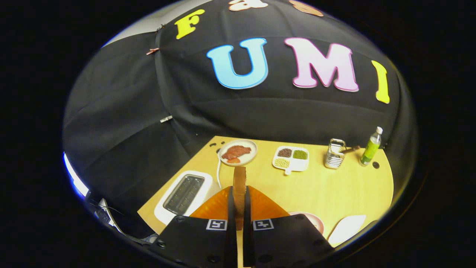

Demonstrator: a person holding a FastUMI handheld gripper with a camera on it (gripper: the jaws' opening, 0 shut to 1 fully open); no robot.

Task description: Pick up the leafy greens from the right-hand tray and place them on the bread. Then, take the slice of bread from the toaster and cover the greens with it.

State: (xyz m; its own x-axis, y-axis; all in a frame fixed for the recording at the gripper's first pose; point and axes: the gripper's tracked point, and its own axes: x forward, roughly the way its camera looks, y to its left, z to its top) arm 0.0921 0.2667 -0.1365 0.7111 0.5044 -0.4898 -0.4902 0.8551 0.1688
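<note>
The gripper [239, 208] is nearly closed, both fingers pressing the flat faces of a thin brown toasted slice of bread [239, 182], held upright edge-on above the light wooden table [334, 186]. The white slotted toaster [184, 193] sits near left.

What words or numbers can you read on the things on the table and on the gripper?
Label on the green plastic bottle with a white cap: too small to read.
The black-and-white square markers on the gripper: patterns, not words.
The toasted brown bread slice pinched between the jaws: no text.
</note>
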